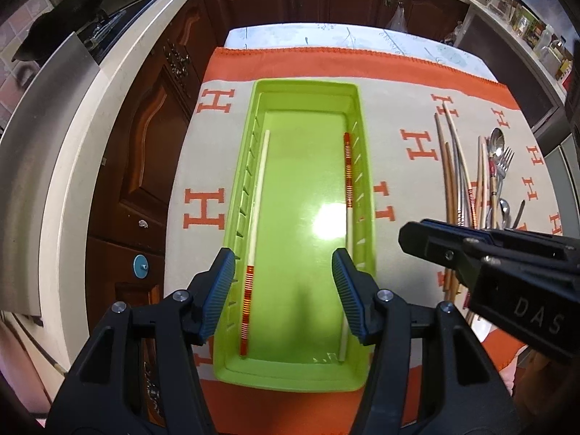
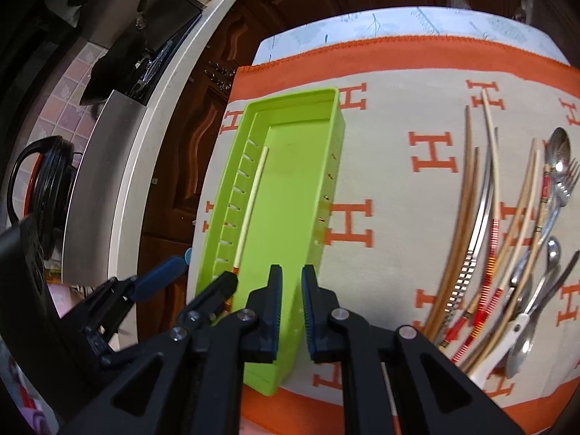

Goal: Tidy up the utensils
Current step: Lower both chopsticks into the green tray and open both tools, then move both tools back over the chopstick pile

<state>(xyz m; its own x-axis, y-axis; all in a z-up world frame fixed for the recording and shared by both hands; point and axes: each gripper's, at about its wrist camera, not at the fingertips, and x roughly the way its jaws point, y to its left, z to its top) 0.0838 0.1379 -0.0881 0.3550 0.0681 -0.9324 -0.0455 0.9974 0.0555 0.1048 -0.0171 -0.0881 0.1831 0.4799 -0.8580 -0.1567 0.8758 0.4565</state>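
Here the left gripper (image 1: 282, 290) hangs over the near end of the green tray (image 1: 308, 87), its blue-padded fingers (image 1: 217, 290) spread wide with nothing between them. Two white chopsticks with red-banded ends lie in the tray: one chopstick (image 1: 255, 224) along the left wall, red end near the camera, the other chopstick (image 1: 348, 181) along the right wall, red end farther away. The right gripper (image 2: 291, 301) is held above the tray's near right wall, angled along its length; its fingers stand close together with a narrow gap, and I cannot tell whether anything is pinched there. The tray sits on an orange and beige cloth (image 2: 380, 166) patterned with letters. To the right of the tray, well apart, lies a loose pile of utensils (image 2: 507, 239): chopsticks, spoons and a fork.
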